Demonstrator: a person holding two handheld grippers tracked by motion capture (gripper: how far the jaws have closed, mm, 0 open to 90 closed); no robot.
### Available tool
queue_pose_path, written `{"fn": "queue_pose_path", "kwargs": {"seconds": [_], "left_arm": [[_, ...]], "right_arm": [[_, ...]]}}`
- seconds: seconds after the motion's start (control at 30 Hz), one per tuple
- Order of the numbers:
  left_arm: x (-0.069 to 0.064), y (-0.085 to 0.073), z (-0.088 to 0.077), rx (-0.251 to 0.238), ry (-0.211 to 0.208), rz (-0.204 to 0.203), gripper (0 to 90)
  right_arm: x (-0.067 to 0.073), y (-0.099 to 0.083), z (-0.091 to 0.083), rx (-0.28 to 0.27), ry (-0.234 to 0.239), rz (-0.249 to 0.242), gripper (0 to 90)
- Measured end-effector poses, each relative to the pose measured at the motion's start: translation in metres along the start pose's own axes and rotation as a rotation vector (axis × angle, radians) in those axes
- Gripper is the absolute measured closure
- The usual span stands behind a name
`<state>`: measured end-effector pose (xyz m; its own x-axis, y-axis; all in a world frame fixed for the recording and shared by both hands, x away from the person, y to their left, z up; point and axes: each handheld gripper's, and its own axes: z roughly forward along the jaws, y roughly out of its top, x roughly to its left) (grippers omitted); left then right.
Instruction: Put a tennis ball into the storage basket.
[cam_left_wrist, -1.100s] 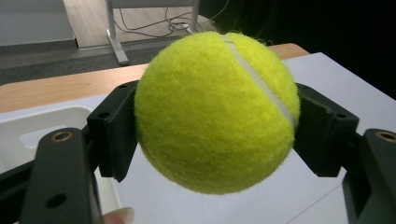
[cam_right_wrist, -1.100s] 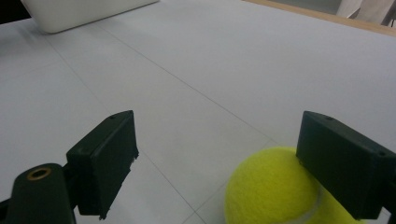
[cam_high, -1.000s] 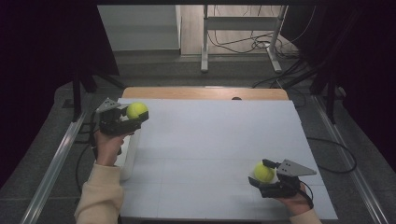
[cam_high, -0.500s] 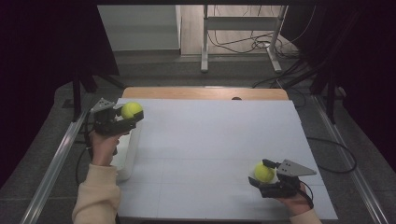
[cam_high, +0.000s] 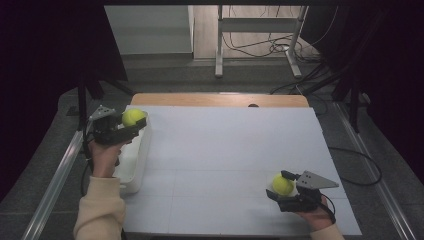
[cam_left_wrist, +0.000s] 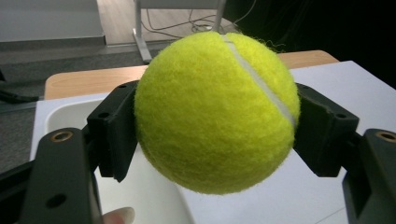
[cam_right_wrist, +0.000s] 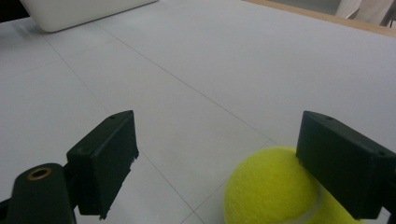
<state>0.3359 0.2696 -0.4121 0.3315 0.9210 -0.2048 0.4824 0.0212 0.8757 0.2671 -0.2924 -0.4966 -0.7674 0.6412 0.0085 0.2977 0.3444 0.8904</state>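
I am holding a tennis ball (cam_left_wrist: 217, 112) in my left gripper (cam_high: 121, 127), its two black jaws clamping on the ball's sides, as the left gripper view is showing plainly. In the high view that ball (cam_high: 132, 117) is hanging above the far end of a white rectangular bin (cam_high: 135, 160), which is sitting at the left edge of the white table surface (cam_high: 225, 150). My left hand (cam_high: 104, 155) is gripping the tool from below, a cream sleeve (cam_high: 100, 210) trailing back toward me.

My right gripper (cam_high: 285, 192) is resting low near the right front corner of the table. Its jaws are standing apart: in the right gripper view a second tennis ball (cam_right_wrist: 275, 191) is lying on the table between them, sitting against the right-hand jaw while a wide gap is separating it from the left-hand one, so nothing is being squeezed there. In the high view this ball (cam_high: 282, 184) is showing just ahead of the gripper's grey three-cornered plate (cam_high: 315, 180).

The two balls are lying well apart, one at each side of the table. Beyond the white surface a strip of wooden tabletop (cam_high: 215, 99) is showing.
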Motion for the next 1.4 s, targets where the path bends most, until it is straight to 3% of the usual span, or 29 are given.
{"fn": "queue_pose_path", "kwargs": {"seconds": [0.6,0.8,0.97,1.4], "left_arm": [[0.017,-0.003,-0.001,0.023,0.033,-0.028,25.3],[0.018,-0.003,0.01,0.07,0.042,-0.02,25.3],[0.026,-0.003,0.017,0.103,0.046,-0.044,25.3],[0.038,0.003,0.039,0.21,0.098,-0.043,25.3]], "right_arm": [[0.0,0.0,0.0,-0.002,0.003,0.001,13.1],[0.001,0.0,0.001,-0.002,0.004,0.001,13.1],[0.001,0.0,0.001,0.0,0.006,0.0,13.1],[0.002,0.0,0.001,0.002,0.009,-0.007,13.1]]}}
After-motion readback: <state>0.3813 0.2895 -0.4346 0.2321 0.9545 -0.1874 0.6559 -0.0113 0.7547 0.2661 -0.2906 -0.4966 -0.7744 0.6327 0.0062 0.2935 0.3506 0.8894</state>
